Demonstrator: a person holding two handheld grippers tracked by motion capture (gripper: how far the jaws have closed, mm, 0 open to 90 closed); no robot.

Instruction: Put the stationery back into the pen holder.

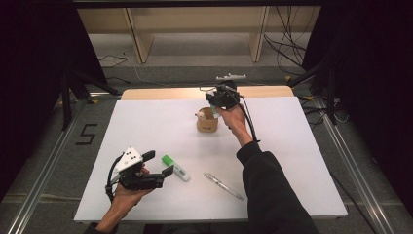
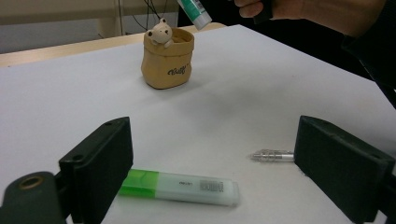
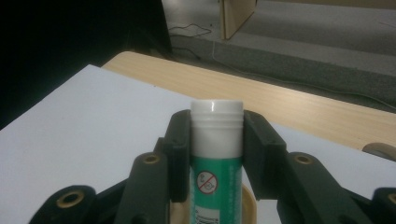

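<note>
- Right claw [image 1: 217,103] grips a green-and-white tube [image 3: 215,154] between its pads, white cap end away from the hand; in the high view it hangs right above the tan pouch [image 1: 207,122] at the far middle of the tabletop [image 1: 146,122].
- Left claw [image 1: 158,163] stands open and empty at the near left, with the highlighter [image 2: 180,186] lying between its jaws but untouched.
- A silver pen [image 1: 223,186] lies loose, well apart from the pouch.
- Judgement: the tube looks set to go into the pouch, but it is not yet inside.
- Risk: the pouch mouth is narrow and a small bear [image 2: 160,32] sits at its rim; a tilted tube could catch on the rim or the bear.
- Risk: the pouch looks light and nothing steadies it, so a sideways knock could tip or slide it.
- Risk: a release too high or off-centre could let the tube bounce out and roll across the tabletop.
</note>
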